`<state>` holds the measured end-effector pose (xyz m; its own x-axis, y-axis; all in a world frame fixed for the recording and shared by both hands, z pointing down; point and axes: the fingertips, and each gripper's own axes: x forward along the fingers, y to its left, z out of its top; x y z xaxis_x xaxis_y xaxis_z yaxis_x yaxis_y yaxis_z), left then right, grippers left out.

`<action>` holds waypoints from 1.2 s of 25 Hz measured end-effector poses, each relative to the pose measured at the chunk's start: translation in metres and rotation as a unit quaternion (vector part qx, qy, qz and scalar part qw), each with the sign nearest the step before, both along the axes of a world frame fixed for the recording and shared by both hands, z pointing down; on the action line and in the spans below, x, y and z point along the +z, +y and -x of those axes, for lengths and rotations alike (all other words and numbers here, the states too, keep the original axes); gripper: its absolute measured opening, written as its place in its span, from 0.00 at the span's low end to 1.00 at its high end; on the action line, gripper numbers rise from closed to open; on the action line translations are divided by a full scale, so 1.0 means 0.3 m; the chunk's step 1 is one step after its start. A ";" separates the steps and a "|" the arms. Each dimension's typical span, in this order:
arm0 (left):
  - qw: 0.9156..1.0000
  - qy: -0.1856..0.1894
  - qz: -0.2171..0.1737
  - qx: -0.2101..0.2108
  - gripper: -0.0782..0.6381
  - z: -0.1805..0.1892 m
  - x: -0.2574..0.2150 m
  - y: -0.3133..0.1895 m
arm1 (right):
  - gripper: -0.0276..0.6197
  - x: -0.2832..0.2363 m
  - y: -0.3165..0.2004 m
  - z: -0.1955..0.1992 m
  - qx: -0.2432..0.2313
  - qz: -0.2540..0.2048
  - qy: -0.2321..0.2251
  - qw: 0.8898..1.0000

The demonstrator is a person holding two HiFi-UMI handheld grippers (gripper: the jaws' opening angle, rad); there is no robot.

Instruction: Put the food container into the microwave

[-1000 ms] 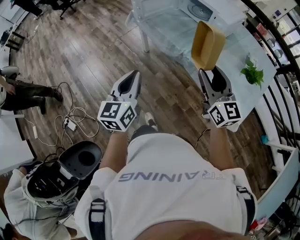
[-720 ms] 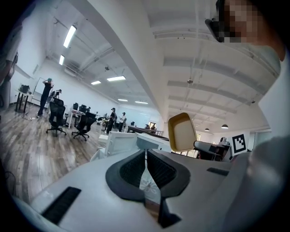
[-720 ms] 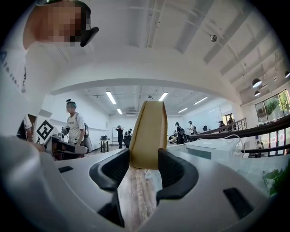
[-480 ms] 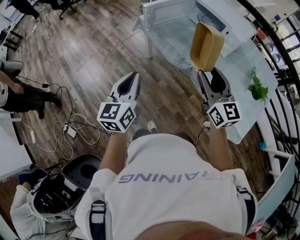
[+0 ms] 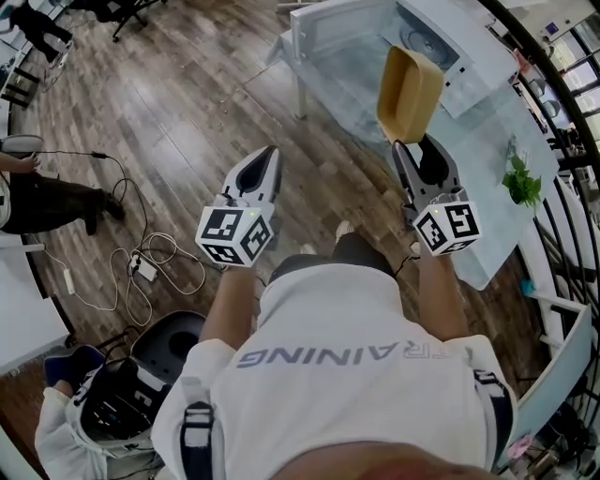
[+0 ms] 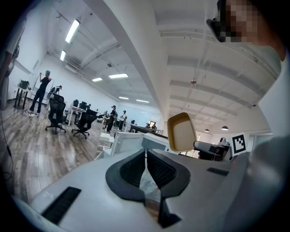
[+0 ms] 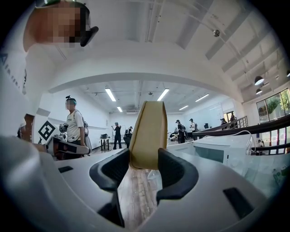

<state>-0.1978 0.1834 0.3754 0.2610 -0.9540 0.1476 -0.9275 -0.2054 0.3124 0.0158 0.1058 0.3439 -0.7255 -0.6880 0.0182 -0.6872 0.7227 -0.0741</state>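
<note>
A tan, shallow food container (image 5: 410, 92) stands on edge in the air, and my right gripper (image 5: 419, 145) is shut on its lower rim. In the right gripper view the container (image 7: 147, 131) rises between both pads (image 7: 118, 165). My left gripper (image 5: 270, 155) hangs over the wooden floor, shut and empty; its jaws (image 6: 146, 152) meet at the tips. The white microwave (image 5: 448, 42) sits on a glass table (image 5: 478, 122) ahead of the container, its door (image 5: 330, 23) swung open to the left and the turntable showing. It also shows in both gripper views (image 7: 226, 152) (image 6: 129, 141).
A small green plant (image 5: 522, 185) stands on the table's right part. A dark railing (image 5: 574, 141) runs beyond it. A person's legs (image 5: 42, 197), loose cables (image 5: 141, 262) and a black-and-white pack (image 5: 122, 394) lie on the floor at left. Office chairs (image 6: 56, 115) stand far off.
Both grippers and the view have advanced toward the table; the microwave and its open door now show fuller and nearer. The container stays in the right gripper, the left stays shut.
</note>
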 end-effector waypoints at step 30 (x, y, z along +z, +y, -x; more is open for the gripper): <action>1.000 -0.013 0.015 0.022 0.17 -0.044 0.002 -0.644 | 0.37 0.066 -0.619 -0.036 0.011 0.026 -0.018 0.999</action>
